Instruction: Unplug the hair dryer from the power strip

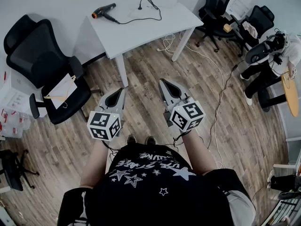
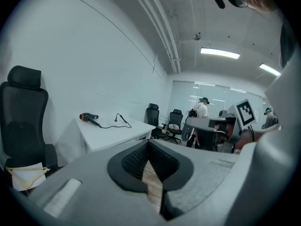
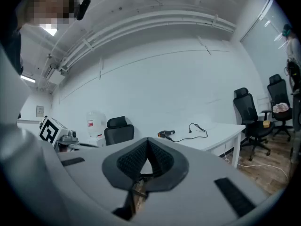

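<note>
A black hair dryer point(image 1: 103, 11) with an orange nozzle lies on the far left of the white table point(image 1: 155, 29). Its black cord point(image 1: 141, 19) loops across the tabletop and ends in a plug point(image 1: 140, 6) lying loose there. I see no power strip. My left gripper point(image 1: 121, 92) and right gripper point(image 1: 164, 83) hang side by side in front of my body, well short of the table, both shut with nothing between their tips. The left gripper view shows the hair dryer point(image 2: 88, 117) far beyond the left gripper point(image 2: 149, 143). The right gripper view shows the hair dryer point(image 3: 166, 134) past the right gripper point(image 3: 147, 141).
A black office chair point(image 1: 47, 69) with papers on its seat stands at the left. More black chairs point(image 1: 216, 8) stand at the back right. A seated person point(image 1: 270, 55) is at the right beside a round wooden table point(image 1: 291, 93). White cables point(image 1: 211, 65) trail over the wood floor.
</note>
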A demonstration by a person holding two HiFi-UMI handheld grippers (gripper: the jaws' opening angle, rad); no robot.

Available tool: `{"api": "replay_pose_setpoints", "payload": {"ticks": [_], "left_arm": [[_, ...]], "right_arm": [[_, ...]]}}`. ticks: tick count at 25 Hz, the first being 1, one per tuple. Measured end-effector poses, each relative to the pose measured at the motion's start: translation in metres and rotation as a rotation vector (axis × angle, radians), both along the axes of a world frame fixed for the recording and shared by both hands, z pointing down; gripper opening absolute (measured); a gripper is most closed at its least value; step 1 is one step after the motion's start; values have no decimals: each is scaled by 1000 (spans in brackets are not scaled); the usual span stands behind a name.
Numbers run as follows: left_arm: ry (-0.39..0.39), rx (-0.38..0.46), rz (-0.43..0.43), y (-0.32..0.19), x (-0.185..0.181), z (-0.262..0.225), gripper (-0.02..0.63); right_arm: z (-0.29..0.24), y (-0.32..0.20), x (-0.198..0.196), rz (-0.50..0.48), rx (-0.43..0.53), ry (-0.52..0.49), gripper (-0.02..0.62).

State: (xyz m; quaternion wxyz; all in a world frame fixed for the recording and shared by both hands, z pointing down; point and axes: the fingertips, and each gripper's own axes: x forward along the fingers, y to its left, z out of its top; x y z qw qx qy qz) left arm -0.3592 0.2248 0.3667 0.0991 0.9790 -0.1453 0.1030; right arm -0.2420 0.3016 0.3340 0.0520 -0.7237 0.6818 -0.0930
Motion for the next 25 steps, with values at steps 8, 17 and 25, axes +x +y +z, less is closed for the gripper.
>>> {"api": "replay_pose_setpoints", "payload": {"ticks": [8, 17, 25], "left_arm": [[10, -10, 1, -1, -5, 3, 8], [15, -24, 11, -12, -12, 5, 8], [-4, -63, 25, -24, -29, 20, 8]], "right_arm": [[0, -5, -6, 3, 8, -4, 9], [15, -19, -18, 12, -53, -7, 9], [22, -34, -18, 80, -65, -35, 9]]}}
